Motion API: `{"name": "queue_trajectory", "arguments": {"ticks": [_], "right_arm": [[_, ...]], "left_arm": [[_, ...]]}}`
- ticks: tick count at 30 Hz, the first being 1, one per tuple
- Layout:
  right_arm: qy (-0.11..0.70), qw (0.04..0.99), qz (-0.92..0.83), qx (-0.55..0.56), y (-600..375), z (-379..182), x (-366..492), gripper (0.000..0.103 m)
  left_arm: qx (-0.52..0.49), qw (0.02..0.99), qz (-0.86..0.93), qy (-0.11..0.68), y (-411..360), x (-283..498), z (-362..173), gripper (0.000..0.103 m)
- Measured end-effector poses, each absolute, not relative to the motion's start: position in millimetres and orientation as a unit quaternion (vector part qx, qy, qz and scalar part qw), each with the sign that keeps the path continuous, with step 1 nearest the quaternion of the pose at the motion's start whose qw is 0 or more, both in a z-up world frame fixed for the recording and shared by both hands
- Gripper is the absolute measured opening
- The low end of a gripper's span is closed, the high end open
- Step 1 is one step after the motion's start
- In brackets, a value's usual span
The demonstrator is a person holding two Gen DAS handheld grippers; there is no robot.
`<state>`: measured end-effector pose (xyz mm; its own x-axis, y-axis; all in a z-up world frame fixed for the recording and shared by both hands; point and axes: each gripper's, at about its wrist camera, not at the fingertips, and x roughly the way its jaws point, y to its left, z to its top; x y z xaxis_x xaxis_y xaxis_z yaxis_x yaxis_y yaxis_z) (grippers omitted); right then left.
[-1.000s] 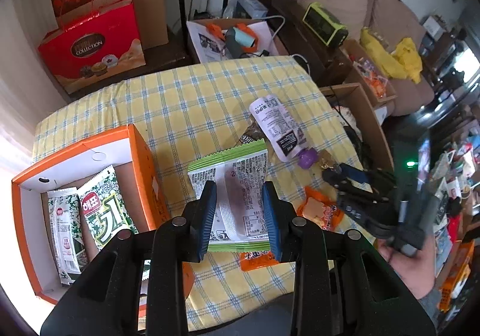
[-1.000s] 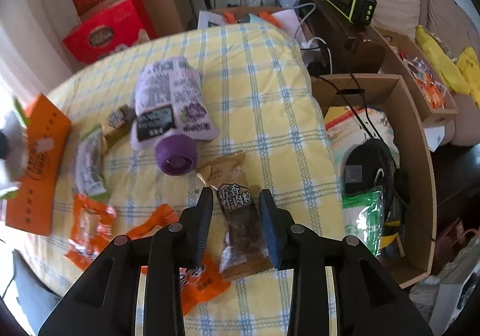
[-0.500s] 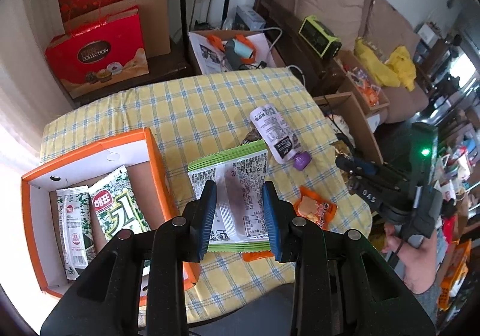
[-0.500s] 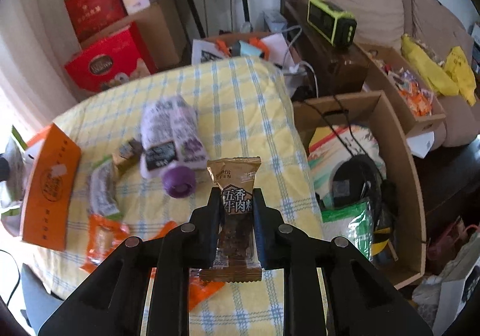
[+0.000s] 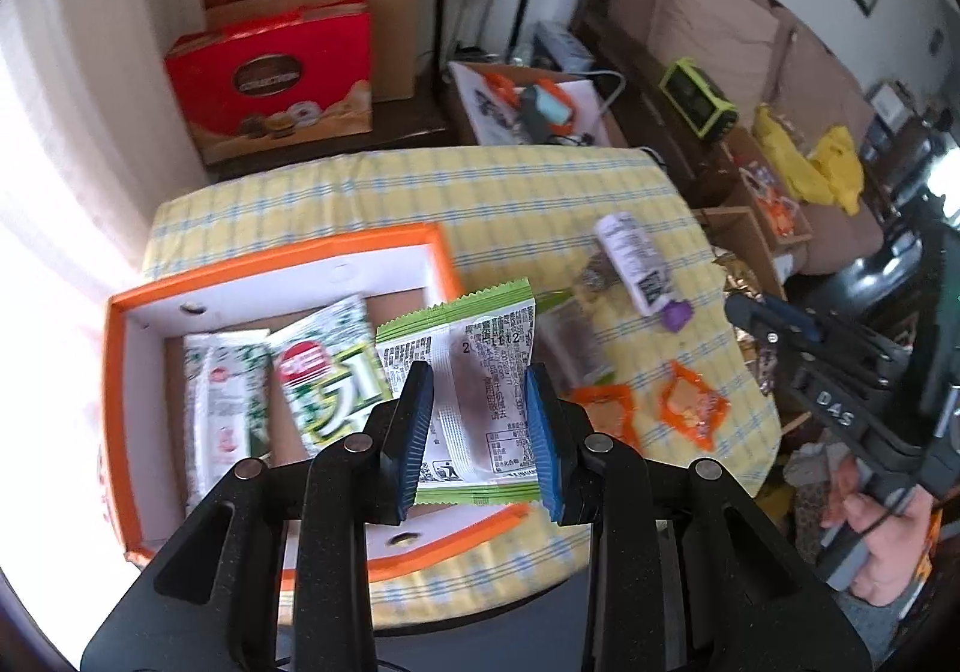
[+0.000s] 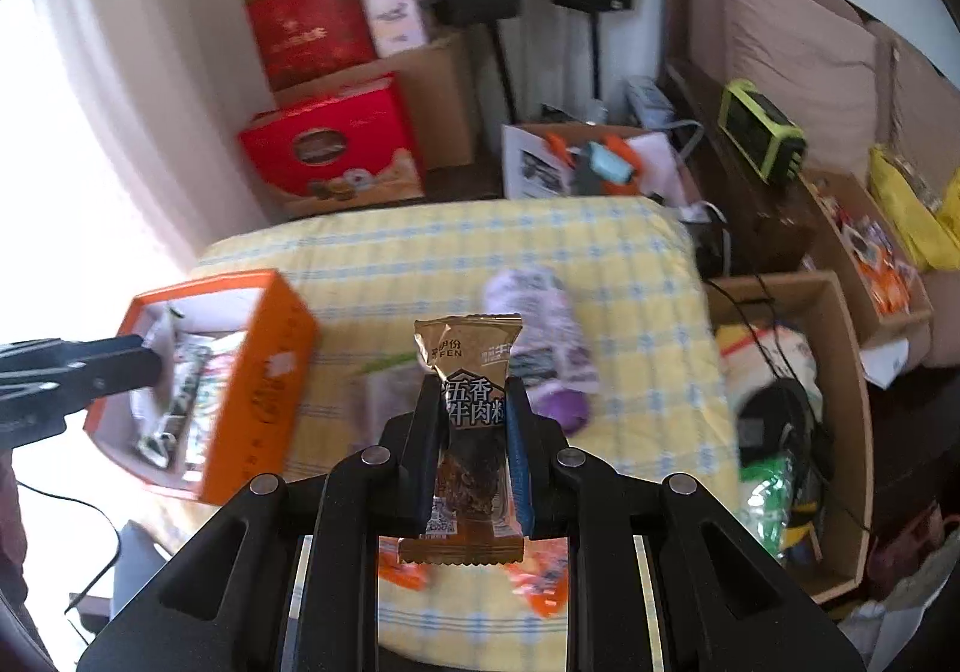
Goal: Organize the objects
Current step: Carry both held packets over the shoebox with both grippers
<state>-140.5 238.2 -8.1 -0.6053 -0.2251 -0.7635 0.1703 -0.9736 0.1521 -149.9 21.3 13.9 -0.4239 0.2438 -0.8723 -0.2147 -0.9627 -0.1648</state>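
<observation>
My left gripper (image 5: 477, 378) is shut on a green-edged white snack packet (image 5: 474, 336) and holds it over the right part of the orange box (image 5: 282, 258). Two green-and-white seaweed packets (image 5: 324, 372) lie inside the box. My right gripper (image 6: 473, 396) is shut on a brown-and-gold beef snack packet (image 6: 468, 348), held upright above the yellow checked table (image 6: 480, 240). In the left wrist view the right gripper (image 5: 744, 312) shows at the table's right edge, a hand below it. On the cloth lie a white pouch with a purple cap (image 5: 636, 264) and two orange sachets (image 5: 690, 408).
A clear-wrapped snack (image 5: 570, 336) lies just right of the box. An open cardboard box (image 6: 798, 372) full of items stands against the table's right side. Red gift boxes (image 5: 276, 78), speakers on stands and a green radio (image 5: 699, 99) stand beyond the table.
My left gripper carried the green packet leftward from over the cloth to over the orange box. My right gripper shut on the brown packet and lifted it off the table.
</observation>
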Motion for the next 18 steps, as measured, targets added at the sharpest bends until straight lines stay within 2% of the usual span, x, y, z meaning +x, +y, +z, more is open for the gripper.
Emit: {"name": "queue_trajectory", "arguments": {"ticks": [18], "right_arm": [[-0.004, 0.206, -0.872, 0.444, 110, -13, -145, 0.019]], "left_arm": [[-0.537, 0.062, 0.84, -0.041, -71, -150, -16, 0.029]]}}
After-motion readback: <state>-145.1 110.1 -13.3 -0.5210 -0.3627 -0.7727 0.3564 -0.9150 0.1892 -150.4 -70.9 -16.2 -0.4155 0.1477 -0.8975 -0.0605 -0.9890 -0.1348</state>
